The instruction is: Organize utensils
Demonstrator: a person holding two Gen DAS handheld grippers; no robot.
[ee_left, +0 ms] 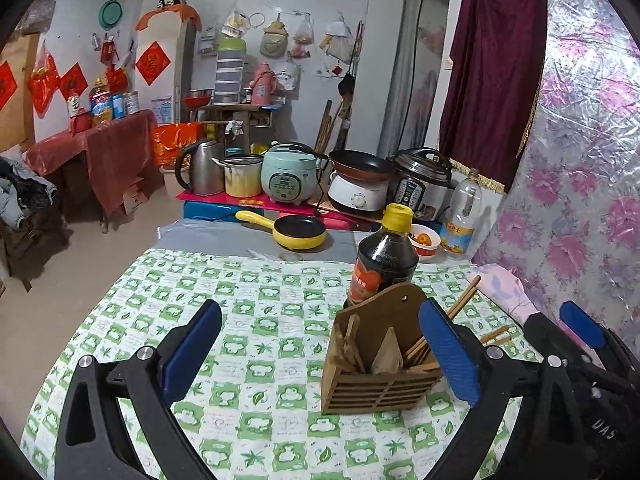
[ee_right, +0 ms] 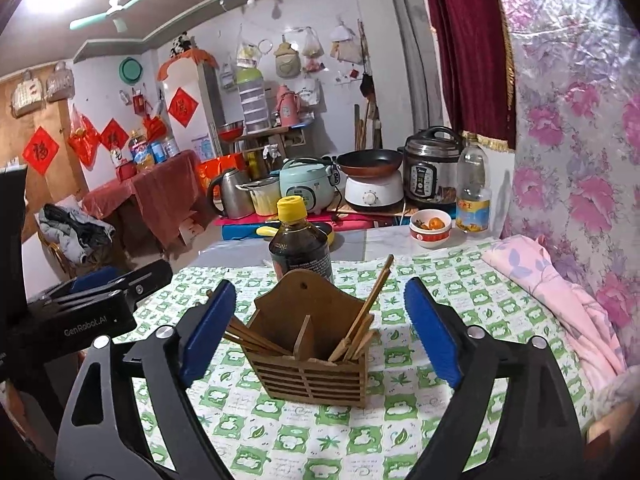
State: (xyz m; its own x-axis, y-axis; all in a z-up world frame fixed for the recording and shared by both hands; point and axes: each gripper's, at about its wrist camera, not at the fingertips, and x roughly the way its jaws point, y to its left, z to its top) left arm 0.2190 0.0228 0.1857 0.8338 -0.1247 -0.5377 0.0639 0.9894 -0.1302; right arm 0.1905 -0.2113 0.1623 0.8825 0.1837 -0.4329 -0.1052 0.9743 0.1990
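Note:
A brown wooden utensil holder (ee_left: 376,364) stands upright on the green-checked tablecloth (ee_left: 256,344). It holds several wooden chopsticks (ee_left: 460,308) in two compartments. In the right wrist view the holder (ee_right: 312,360) sits between my fingers, with chopsticks (ee_right: 368,312) leaning in both compartments. My left gripper (ee_left: 320,352) is open and empty, its right finger beside the holder. My right gripper (ee_right: 320,336) is open and empty, straddling the holder without touching it. The right gripper also shows at the left wrist view's right edge (ee_left: 580,332).
A dark sauce bottle (ee_left: 384,256) with a yellow cap stands just behind the holder. A yellow frying pan (ee_left: 294,230), a bowl of fruit (ee_right: 430,226) and a clear bottle (ee_right: 474,192) sit further back. A pink cloth (ee_right: 560,292) lies along the right wall.

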